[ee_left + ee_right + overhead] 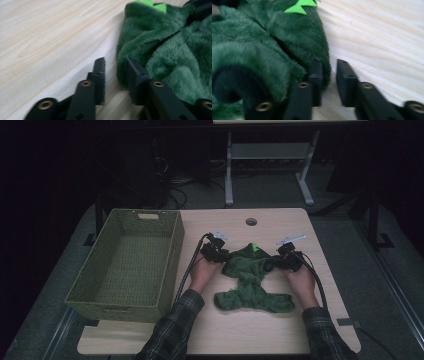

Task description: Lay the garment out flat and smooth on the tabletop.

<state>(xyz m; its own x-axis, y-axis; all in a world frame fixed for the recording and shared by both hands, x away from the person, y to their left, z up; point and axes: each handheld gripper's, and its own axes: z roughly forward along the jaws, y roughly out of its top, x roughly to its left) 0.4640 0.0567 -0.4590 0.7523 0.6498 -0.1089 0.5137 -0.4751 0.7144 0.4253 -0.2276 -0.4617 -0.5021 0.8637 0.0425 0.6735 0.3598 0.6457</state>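
Green fleece garment (252,280) with bright green felt spikes (255,247) lies crumpled on the light wooden table (280,330), right of centre, well right of the olive woven rectangular basket (127,270). Left gripper (223,258) sits at the garment's left edge; in the left gripper view its jaws stand slightly apart, with a fold of fleece beside the inner jaw but nothing pinched between them. Right gripper (272,264) sits at the garment's right edge; in the right gripper view its jaws are likewise parted, the gap bare, fleece touching the outside of one jaw.
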